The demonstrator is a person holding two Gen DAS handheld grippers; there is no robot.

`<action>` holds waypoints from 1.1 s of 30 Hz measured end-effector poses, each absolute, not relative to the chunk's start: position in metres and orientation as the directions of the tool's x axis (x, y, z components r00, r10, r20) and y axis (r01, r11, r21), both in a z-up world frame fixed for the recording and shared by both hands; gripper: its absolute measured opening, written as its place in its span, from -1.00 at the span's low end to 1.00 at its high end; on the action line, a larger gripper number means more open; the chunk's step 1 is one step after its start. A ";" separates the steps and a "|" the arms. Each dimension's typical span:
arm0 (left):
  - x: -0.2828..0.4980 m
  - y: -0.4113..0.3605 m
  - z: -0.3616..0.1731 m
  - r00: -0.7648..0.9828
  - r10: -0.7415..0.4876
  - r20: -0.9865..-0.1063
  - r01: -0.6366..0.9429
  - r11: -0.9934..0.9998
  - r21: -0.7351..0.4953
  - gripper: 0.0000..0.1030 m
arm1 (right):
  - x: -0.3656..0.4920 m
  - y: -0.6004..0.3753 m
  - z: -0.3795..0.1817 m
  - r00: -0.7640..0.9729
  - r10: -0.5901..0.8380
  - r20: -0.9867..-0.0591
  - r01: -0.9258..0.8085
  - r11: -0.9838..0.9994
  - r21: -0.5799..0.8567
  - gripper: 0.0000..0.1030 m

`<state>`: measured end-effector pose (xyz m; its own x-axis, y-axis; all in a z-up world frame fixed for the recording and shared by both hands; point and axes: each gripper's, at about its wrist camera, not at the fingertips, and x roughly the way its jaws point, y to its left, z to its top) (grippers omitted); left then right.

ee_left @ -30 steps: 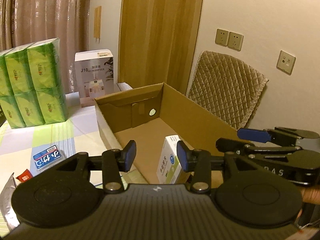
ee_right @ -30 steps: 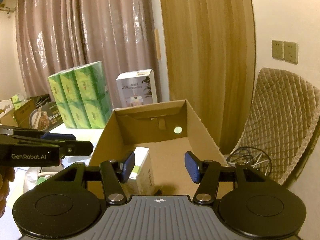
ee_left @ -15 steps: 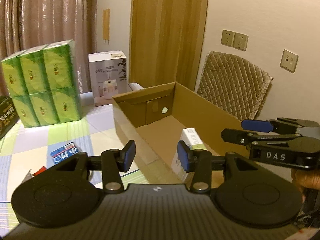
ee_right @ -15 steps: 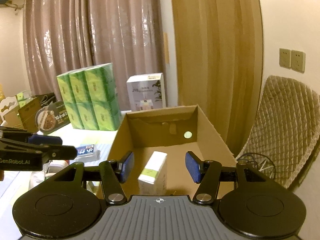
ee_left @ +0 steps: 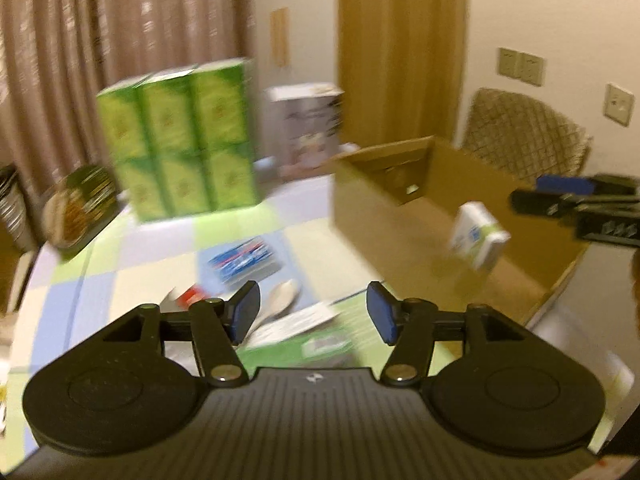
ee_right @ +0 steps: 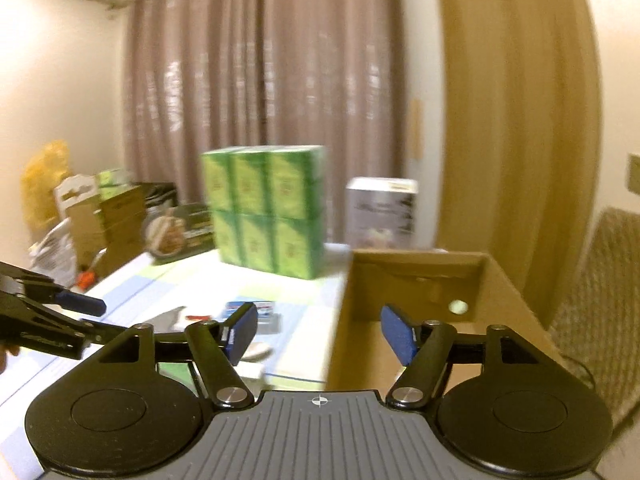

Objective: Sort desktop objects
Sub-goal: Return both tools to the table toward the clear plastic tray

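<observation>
An open cardboard box (ee_left: 404,216) stands on the right of the checked table (ee_left: 132,264); a small white and green carton (ee_left: 478,236) leans inside it. Loose items lie on the table: a blue packet (ee_left: 244,260), a red sachet (ee_left: 192,294), a pale spoon-shaped item (ee_left: 280,300) and a green and white flat pack (ee_left: 304,340). My left gripper (ee_left: 312,312) is open and empty above these items. My right gripper (ee_right: 318,332) is open and empty, over the box's (ee_right: 424,300) left wall; it also shows at the right of the left wrist view (ee_left: 576,200).
A stack of green tissue packs (ee_left: 180,140) and a white product box (ee_left: 308,132) stand at the back of the table. Food boxes (ee_right: 176,228) and bags sit at the far left. A quilted chair (ee_left: 528,132) stands behind the cardboard box.
Both grippers have swung left, away from the box toward the table's loose items. Both stay open and empty. The view is motion-blurred.
</observation>
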<state>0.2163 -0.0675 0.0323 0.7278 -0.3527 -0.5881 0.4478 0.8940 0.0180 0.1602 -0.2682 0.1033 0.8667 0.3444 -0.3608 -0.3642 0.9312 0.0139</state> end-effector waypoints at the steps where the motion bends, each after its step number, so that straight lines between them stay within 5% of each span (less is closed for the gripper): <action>1: 0.216 -0.057 0.028 0.728 -0.338 -0.596 0.430 0.903 0.015 0.11 | 0.159 -0.261 0.102 0.858 0.364 -0.362 -0.387 0.922 0.007 0.37; 13: 0.202 0.032 -0.014 0.735 -0.221 -0.641 0.325 0.945 0.047 0.28 | 0.150 -0.171 0.064 0.682 0.551 -0.482 -0.654 0.754 -0.064 0.57; 33: 0.219 0.072 -0.043 0.659 -0.240 -0.713 0.285 0.957 -0.058 0.46 | 0.187 -0.124 -0.019 0.472 0.487 -0.735 -0.734 0.678 -0.022 0.72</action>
